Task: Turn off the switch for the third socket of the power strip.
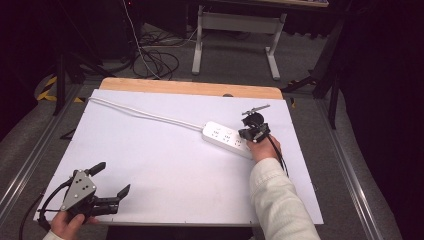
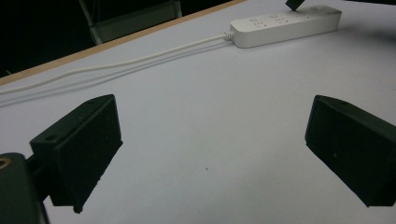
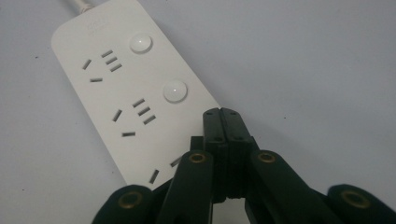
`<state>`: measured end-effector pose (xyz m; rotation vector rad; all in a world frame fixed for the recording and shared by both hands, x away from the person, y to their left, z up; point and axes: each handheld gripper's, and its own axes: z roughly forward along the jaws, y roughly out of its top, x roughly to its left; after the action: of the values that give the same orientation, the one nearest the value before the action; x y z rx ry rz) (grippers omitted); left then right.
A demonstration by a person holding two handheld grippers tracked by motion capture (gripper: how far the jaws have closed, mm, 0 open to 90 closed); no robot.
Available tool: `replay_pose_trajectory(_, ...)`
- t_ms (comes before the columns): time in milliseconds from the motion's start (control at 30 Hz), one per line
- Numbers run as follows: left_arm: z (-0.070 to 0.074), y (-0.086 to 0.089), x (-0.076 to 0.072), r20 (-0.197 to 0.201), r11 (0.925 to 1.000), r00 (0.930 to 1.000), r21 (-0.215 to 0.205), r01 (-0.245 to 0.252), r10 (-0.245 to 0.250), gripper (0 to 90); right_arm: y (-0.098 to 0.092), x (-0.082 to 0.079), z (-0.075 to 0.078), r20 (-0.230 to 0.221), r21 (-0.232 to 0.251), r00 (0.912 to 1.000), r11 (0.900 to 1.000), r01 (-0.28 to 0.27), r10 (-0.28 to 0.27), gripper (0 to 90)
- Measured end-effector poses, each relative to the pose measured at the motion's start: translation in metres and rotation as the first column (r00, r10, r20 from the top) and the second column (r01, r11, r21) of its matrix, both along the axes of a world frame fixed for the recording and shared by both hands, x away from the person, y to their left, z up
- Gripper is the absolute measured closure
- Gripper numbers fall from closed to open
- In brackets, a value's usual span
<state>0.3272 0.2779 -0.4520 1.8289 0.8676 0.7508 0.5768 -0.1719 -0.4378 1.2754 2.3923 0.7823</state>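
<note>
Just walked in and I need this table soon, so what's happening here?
A person holds a gripper in each hand over a white table. The right gripper, jaws shut together with nothing between them, is poised at the near end of a white power strip, by its switch buttons. Whether it touches is unclear. The left gripper waits open at the near left corner, holding nothing.

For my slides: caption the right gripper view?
Shut right gripper poised over the near end of a white power strip, beside its buttons.

Right gripper (image 3: 223,116) jaws cover power strip (image 3: 126,93) third socket/button; strip cable (image 1: 145,115) end cut off.
</note>
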Motion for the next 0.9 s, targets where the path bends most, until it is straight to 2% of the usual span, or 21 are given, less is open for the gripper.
replay_pose_trajectory(400,0.0000,0.0000,0.0000,-0.001,1.0000,1.0000,0.001,-0.001,0.001,4.2,0.0018,-0.0013,-0.0022,0.008,-0.008,1.0000,1.000,0.000,0.000,90.0)
replay_pose_trajectory(733,0.0002,0.0000,-0.0003,0.000,1.0000,1.0000,0.001,-0.001,0.001,4.2,0.0061,-0.0049,-0.0045,0.035,-0.051,0.9993,0.999,-0.010,0.012,90.0)
replay_pose_trajectory(900,0.0004,0.0002,-0.0005,0.002,1.0000,1.0000,0.005,-0.001,0.001,4.2,0.0061,-0.0059,-0.0046,0.035,-0.053,0.9992,0.998,-0.015,0.017,90.0)
